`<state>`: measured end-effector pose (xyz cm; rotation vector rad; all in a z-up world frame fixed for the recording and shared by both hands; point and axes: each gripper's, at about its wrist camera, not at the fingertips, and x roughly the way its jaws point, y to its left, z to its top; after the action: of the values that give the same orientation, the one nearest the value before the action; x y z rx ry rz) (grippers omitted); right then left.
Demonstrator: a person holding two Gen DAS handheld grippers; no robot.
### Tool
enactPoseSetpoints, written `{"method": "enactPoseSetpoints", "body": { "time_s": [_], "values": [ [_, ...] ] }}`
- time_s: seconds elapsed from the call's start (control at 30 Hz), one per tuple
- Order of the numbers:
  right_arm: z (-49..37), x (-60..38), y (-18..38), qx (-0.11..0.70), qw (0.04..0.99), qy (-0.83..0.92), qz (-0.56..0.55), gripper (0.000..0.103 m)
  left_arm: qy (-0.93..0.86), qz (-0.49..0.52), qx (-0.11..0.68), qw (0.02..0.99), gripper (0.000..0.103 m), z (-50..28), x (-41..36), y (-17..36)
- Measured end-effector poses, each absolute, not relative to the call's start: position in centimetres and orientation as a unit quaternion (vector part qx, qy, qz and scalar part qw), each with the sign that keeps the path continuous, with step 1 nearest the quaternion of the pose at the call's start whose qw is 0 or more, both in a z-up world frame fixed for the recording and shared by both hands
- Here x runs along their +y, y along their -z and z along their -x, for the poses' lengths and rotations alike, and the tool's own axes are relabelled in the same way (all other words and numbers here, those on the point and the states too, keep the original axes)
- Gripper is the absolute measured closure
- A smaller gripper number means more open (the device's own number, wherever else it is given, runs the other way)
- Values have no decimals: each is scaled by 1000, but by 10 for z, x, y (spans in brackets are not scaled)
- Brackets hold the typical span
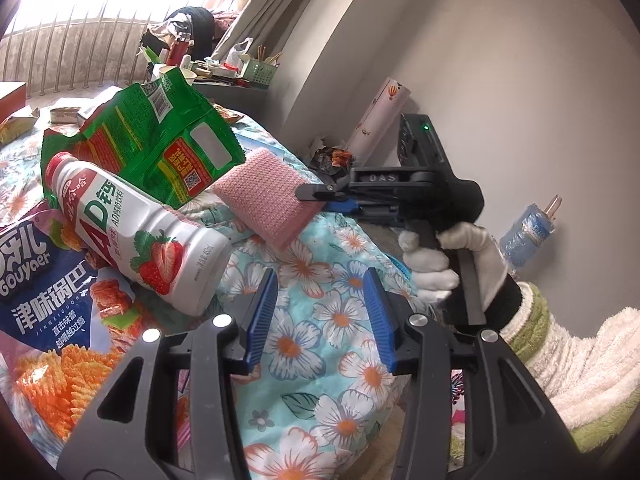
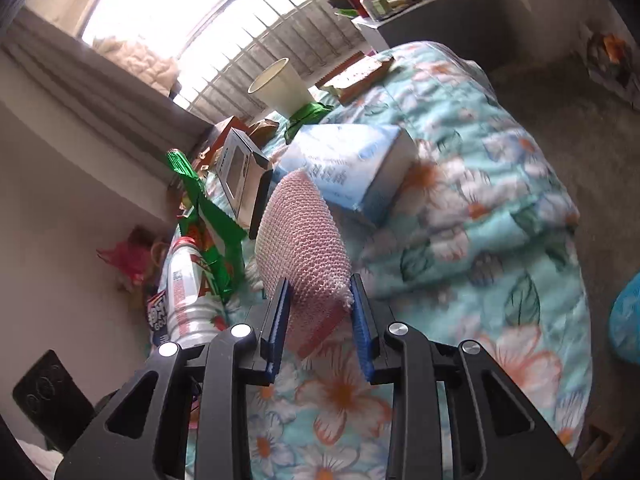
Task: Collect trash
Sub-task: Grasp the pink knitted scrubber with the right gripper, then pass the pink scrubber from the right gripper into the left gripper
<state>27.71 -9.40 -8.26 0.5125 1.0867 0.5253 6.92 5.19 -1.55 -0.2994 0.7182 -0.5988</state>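
On a bed spread with a floral quilt (image 1: 320, 344), the right gripper (image 2: 318, 292) is clamping the near end of a pink mesh pad (image 2: 300, 240), its blue pads (image 2: 280, 312) pressing on both sides. In the left wrist view the same pad (image 1: 264, 196) is sitting at centre frame, with the right gripper (image 1: 316, 194) reaching in from the right, gripped by a white-gloved hand (image 1: 452, 264) in a fluffy sleeve (image 1: 580, 360).

The left gripper (image 1: 320, 320) is hovering at the bottom of that view, jaws parted and holding nothing, only quilt showing between its blue pads (image 1: 260, 320).

More litter is lying to the left of the pad: a white strawberry-drink bottle (image 1: 136, 236) on its side, a crumpled green wrapper (image 1: 160, 136) behind it, and a blue snack bag (image 1: 48, 300) at the lower left. In the right wrist view the bottle (image 2: 188, 292) and green wrapper (image 2: 212, 232) are sitting at the left, while a paper cup (image 2: 280, 88) is standing at upper centre and a blue-and-white tissue pack (image 2: 352, 164) is lying just beyond the pad, with a small box (image 2: 240, 176) to its left.

A cluttered desk (image 1: 236, 88) is standing under the barred window (image 1: 80, 40) at the upper left of the left wrist view, and a blue wrapped roll (image 1: 528, 236) is lying by the wall at right.
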Motion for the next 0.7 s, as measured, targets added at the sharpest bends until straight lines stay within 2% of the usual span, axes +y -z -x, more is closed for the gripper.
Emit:
{"method": "enactPoseSetpoints", "body": {
  "time_s": [0.13,0.23,0.3,0.37,0.53,0.7],
  "values": [
    [-233,-123,99,511,752,-260,-325,74,297,137,360,874,60,-70,38,18],
    [-206,-137,106,530,747,-242,-321,68,302,135,381,864,57,-73,27,25],
    [-191,-144,102,527,773,-213,-281,45,302,139,399,854,55,-77,19,32],
    [-179,-153,99,513,794,-194,-262,43,300,148,420,843,53,-82,11,40],
    [-164,-183,107,486,800,-185,-299,43,293,206,467,808,51,-105,-6,64],
    [-156,-200,110,470,806,-184,-309,43,273,306,517,752,52,-139,-6,102]
  ]
}}
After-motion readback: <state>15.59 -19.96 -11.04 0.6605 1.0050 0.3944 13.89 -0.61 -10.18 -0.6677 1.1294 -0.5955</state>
